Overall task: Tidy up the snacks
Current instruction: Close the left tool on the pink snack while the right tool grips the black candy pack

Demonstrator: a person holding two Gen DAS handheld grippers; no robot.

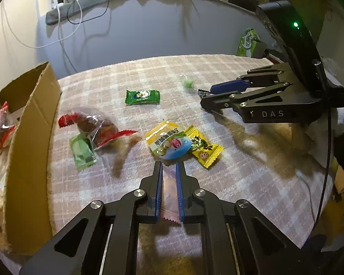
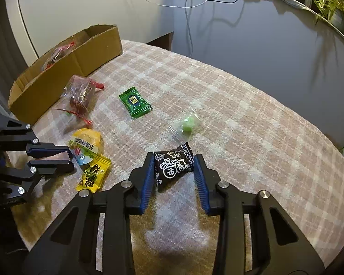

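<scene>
My left gripper (image 1: 169, 163) is shut on a long pale pink sachet (image 1: 170, 190), whose length lies between the blue pads, low over the checked cloth (image 1: 130, 75). From the right wrist, the left gripper (image 2: 71, 159) shows at the left edge. My right gripper (image 2: 174, 158) is shut on a black sweet packet (image 2: 173, 167) with white lettering, both pads against its sides. In the left wrist view the right gripper (image 1: 206, 97) reaches in from the right, the black packet (image 1: 203, 94) at its tips. A cardboard box (image 1: 34, 119) (image 2: 96, 50) with snacks inside stands at the left.
Loose on the cloth lie a dark green sweet (image 1: 142, 97), a clear pack with red ends (image 1: 96, 126), a pale green packet (image 1: 82, 152), a yellow-and-blue pack (image 1: 167, 142), a yellow sweet (image 1: 203, 147) and a clear-wrapped green sweet (image 2: 188, 125). A green carton (image 1: 248, 43) stands far right.
</scene>
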